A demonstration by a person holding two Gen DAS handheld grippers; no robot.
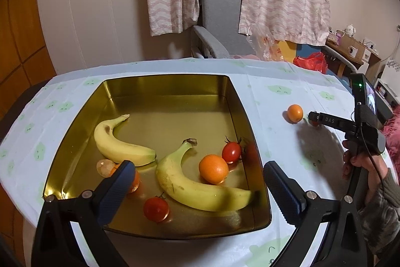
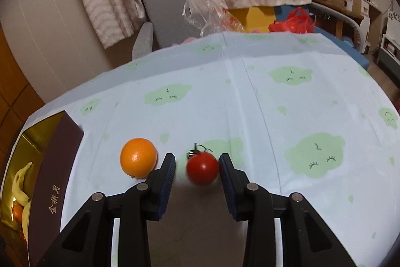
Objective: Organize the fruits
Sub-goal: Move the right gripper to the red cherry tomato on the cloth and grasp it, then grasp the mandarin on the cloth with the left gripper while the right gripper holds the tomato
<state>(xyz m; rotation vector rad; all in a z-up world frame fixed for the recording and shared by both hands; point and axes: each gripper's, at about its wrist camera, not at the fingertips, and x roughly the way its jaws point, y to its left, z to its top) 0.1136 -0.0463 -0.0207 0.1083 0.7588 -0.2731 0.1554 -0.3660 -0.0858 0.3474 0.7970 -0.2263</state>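
A gold tin (image 1: pixel 237 101) holds two bananas (image 1: pixel 120 142) (image 1: pixel 195 184), an orange (image 1: pixel 213 169), two tomatoes (image 1: pixel 231 152) (image 1: pixel 156 209) and small orange fruit partly hidden behind my left finger (image 1: pixel 117 182). My left gripper (image 1: pixel 198 164) hovers wide open over the tin's near side, holding nothing. On the cloth right of the tin lie a loose orange (image 2: pixel 138 158) (image 1: pixel 295 113) and a red tomato (image 2: pixel 202 168). My right gripper (image 2: pixel 197 158) straddles that tomato. Its right pad is at the tomato's skin, and a gap shows at the left pad. The orange lies just outside the left finger.
The table wears a pale blue cloth with green clouds (image 2: pixel 312 157). The tin's brown outer wall (image 2: pixel 55 167) stands left of the loose orange. A grey chair (image 1: pixel 220 16), plastic bags (image 2: pixel 292 21) and hanging clothes lie beyond the far edge. A person's hand (image 1: pixel 360 164) holds the right gripper's handle.
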